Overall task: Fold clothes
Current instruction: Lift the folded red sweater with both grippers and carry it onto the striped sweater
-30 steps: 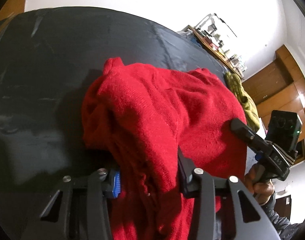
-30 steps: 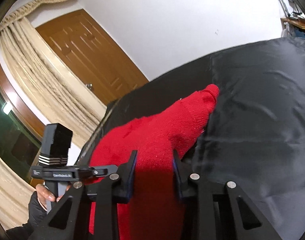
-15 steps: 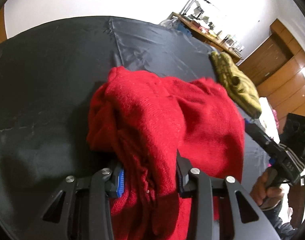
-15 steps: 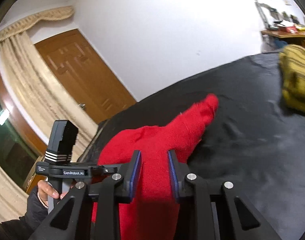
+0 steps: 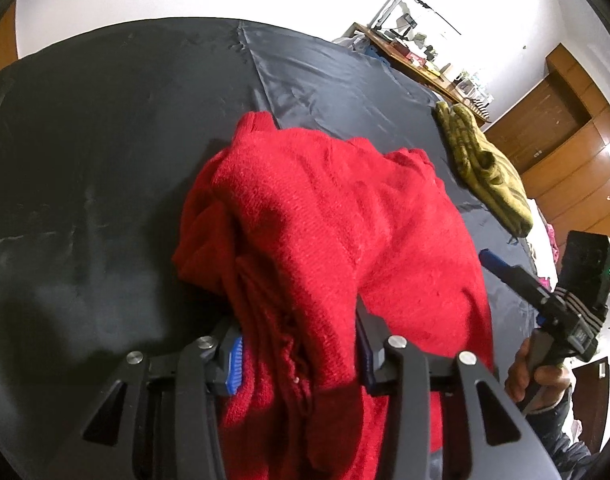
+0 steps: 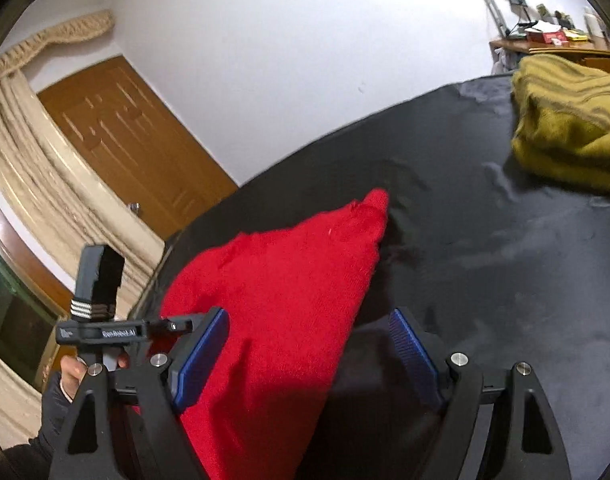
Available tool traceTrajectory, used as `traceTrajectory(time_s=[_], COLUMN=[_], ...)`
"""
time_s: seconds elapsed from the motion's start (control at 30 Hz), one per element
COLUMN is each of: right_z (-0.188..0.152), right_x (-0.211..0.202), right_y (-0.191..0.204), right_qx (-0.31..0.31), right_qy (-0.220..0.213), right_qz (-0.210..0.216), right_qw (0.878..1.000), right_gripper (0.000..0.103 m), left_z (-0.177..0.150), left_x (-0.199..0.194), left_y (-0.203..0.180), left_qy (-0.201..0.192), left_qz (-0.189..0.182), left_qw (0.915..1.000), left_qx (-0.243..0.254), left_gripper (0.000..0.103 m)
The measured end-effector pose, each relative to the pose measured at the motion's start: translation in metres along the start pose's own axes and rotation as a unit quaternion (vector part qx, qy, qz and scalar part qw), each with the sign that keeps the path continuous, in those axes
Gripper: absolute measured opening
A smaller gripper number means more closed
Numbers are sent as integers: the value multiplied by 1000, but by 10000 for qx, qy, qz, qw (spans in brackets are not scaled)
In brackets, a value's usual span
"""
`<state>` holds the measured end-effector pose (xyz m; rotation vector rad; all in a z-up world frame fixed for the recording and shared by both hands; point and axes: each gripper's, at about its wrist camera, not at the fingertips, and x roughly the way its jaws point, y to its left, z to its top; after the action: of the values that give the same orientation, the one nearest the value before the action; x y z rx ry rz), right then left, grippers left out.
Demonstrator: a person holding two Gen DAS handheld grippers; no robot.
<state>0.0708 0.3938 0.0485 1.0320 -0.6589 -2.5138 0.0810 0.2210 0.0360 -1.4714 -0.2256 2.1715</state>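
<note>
A red knitted sweater [image 5: 337, 232] lies bunched on the black cloth-covered table [image 5: 85, 160]. My left gripper [image 5: 301, 354] is shut on a thick bunch of its fabric, which hangs between the blue pads and over the fingers. In the right wrist view the red sweater [image 6: 273, 292] runs from the near edge to a cuff tip far ahead. My right gripper [image 6: 309, 356] stands open, its fingers apart, with the sweater lying loose by the left pad. The left gripper's body [image 6: 101, 320] shows at the left, held by a hand.
An olive-yellow folded garment [image 5: 485, 168] lies at the table's far right, also large in the right wrist view as the olive garment [image 6: 569, 128]. A cluttered wooden shelf [image 5: 425, 60], a wooden door [image 6: 125, 140] and curtains stand beyond the table. A hand [image 5: 533, 376] holds the right gripper.
My right gripper has opened and let go of the red sweater. It has swung right, bringing the olive garment closer. My left gripper keeps its hold on the sweater.
</note>
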Motion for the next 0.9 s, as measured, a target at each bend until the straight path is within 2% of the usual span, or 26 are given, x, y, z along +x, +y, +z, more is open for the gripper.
traceTrajectory(time_s=[0.3, 0.4, 0.43, 0.47, 0.5, 0.57, 0.67, 0.9], right_z=[-10, -13, -15, -16, -17, -18, -15, -13], right_x=[36, 45, 48, 51, 53, 54, 44, -12], right_y=[8, 16, 20, 23, 25, 26, 23, 17], right_qx=[-194, -355, -418, -481, -549, -568, -559, -914], right_qy=[582, 656, 672, 688, 689, 621, 380, -408], right_qz=[-210, -147, -116, -84, -86, -74, 10, -323], right_qw=[9979, 9971, 9968, 9964, 9961, 9964, 9977, 9945], right_gripper=[84, 84, 82, 70, 63, 49, 39, 36], left_z=[-6, -7, -7, -8, -8, -8, -6, 6], left_x=[2, 1, 1, 1, 0, -1, -2, -7], left_y=[12, 16, 16, 17, 18, 19, 13, -43], left_qy=[-177, -226, -237, -243, -236, -223, -201, -220], left_qz=[-432, -568, -610, -640, -657, -689, -692, -683], left_qw=[9989, 9981, 9978, 9976, 9976, 9974, 9973, 9972], left_qx=[92, 91, 78, 55, 15, -64, -151, 191], left_gripper=[49, 49, 49, 49, 49, 49, 48, 46])
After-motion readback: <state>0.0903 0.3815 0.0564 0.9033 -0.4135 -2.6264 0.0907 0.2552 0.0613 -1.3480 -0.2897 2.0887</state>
